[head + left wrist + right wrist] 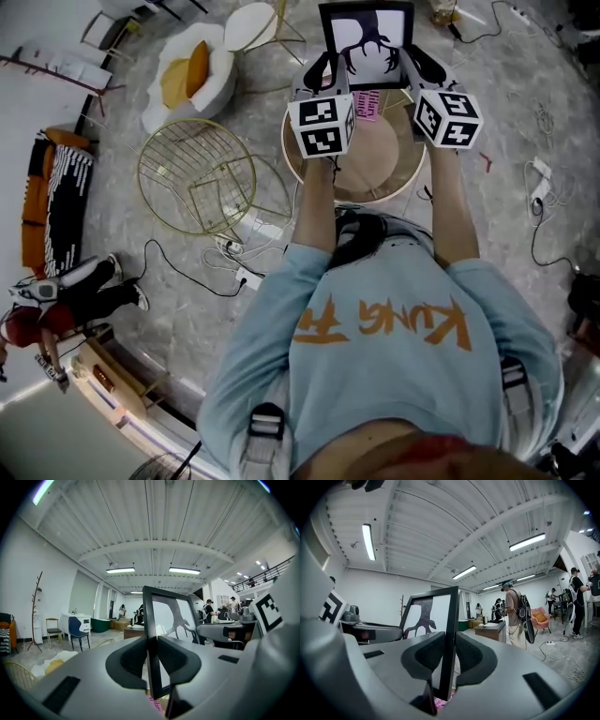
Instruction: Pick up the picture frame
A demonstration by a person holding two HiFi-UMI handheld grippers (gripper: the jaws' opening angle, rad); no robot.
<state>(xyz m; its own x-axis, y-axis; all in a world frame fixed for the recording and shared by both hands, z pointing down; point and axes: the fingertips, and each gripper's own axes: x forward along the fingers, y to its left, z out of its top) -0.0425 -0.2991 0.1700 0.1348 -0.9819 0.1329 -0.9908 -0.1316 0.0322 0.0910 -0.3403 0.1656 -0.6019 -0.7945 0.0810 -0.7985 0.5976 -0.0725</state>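
Black-edged picture frame [367,37] w/ tree print, upright at 12 o'clock; left gripper [322,70] n right gripper [419,67] clamped on opposite edges (equally near).

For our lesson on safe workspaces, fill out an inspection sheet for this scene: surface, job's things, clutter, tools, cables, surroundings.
Surface: round wooden table, under the tools.
Job's things: black picture frame, upright, apparently lifted off the table.
Clutter: pink card on the table.
Tools: left tool and right tool each shut on a side edge of the frame.
Cables: power strip and loose leads on the floor.
Surroundings: gold wire chair, white seat with yellow cushion, a person at the left.
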